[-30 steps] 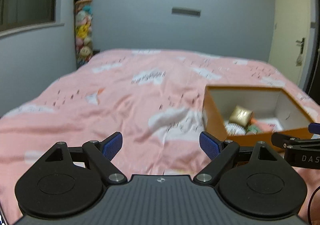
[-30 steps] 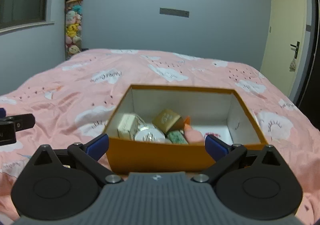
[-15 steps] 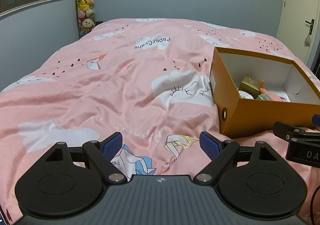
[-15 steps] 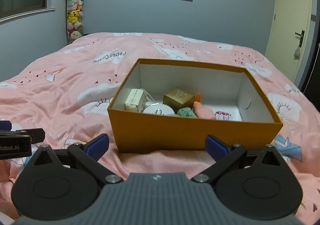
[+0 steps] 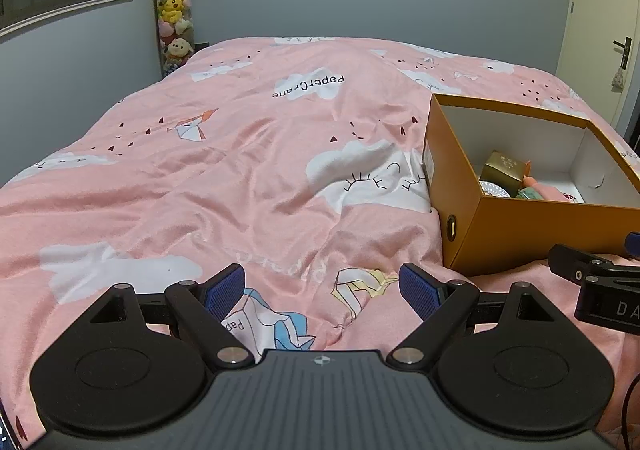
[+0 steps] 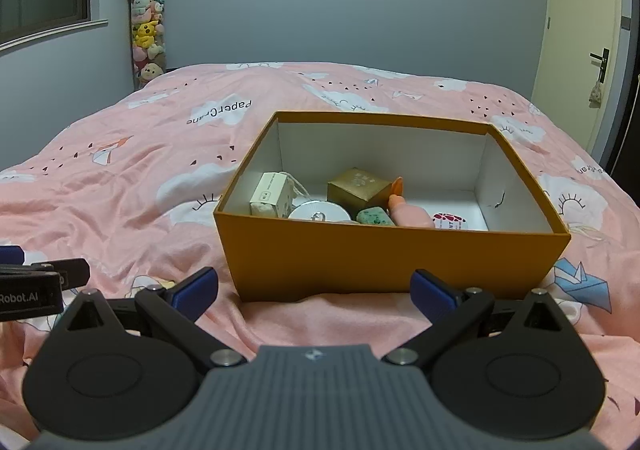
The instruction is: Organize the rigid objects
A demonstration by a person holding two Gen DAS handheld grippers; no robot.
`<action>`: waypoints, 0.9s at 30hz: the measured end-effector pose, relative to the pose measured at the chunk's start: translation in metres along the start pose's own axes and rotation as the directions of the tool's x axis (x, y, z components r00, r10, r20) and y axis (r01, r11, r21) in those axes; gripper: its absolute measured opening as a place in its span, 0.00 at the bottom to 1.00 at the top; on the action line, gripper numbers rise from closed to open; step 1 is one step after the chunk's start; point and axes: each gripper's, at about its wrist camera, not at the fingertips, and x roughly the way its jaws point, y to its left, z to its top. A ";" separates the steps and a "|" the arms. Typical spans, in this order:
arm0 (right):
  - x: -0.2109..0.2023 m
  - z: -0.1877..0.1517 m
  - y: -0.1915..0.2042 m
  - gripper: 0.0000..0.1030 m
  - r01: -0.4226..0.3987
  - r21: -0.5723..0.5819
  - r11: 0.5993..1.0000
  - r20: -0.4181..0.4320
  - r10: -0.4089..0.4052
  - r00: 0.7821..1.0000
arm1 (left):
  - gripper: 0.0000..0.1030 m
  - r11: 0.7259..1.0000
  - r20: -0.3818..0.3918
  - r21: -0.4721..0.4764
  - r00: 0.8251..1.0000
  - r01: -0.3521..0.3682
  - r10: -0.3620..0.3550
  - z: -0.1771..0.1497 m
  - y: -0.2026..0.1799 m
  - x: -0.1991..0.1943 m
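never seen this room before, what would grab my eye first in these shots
The orange box stands open on the pink bedspread, just ahead of the right gripper, with a gold box, a white round tin and a pink bottle among the small things inside. In the far left corner a tall clear tube of plush toys stands against the wall, topped by a panda. Both the right gripper and the left gripper are open and empty.
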 end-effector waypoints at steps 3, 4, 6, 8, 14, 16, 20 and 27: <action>0.000 0.000 0.001 0.97 0.001 0.001 1.000 -0.001 -0.001 1.000 | 0.99 1.000 0.000 0.001 1.000 0.001 -0.001 0.000 0.000 0.000; 0.000 0.000 0.001 0.97 0.000 0.001 1.000 0.000 0.000 1.000 | 0.99 1.000 0.000 0.001 1.000 0.000 0.000 0.000 0.000 0.000; 0.000 0.000 0.001 0.97 0.001 0.000 1.000 0.000 -0.001 1.000 | 0.99 1.000 0.000 0.000 1.000 0.000 0.000 0.000 0.000 0.000; 0.000 0.000 0.001 0.97 0.001 0.000 1.000 0.001 -0.001 1.000 | 0.99 1.000 0.002 -0.001 1.000 0.000 0.000 0.000 0.001 -0.001; 0.000 -0.001 0.001 0.97 0.001 -0.002 1.000 0.003 -0.001 1.000 | 0.99 1.000 0.005 -0.005 1.000 -0.003 0.003 0.002 0.004 -0.002; 0.000 -0.001 0.001 0.97 0.000 -0.002 1.000 0.002 0.000 1.000 | 0.98 1.000 0.005 -0.007 1.000 -0.004 0.004 0.002 0.004 -0.002; 0.000 -0.001 0.001 0.97 -0.002 -0.003 1.000 0.001 0.002 1.000 | 0.99 1.000 0.006 -0.006 1.000 -0.004 0.004 0.002 0.004 -0.002; 0.000 -0.002 0.000 0.97 -0.005 -0.002 1.000 -0.003 0.005 1.000 | 0.99 1.000 0.008 -0.006 1.000 -0.004 0.004 0.001 0.004 -0.003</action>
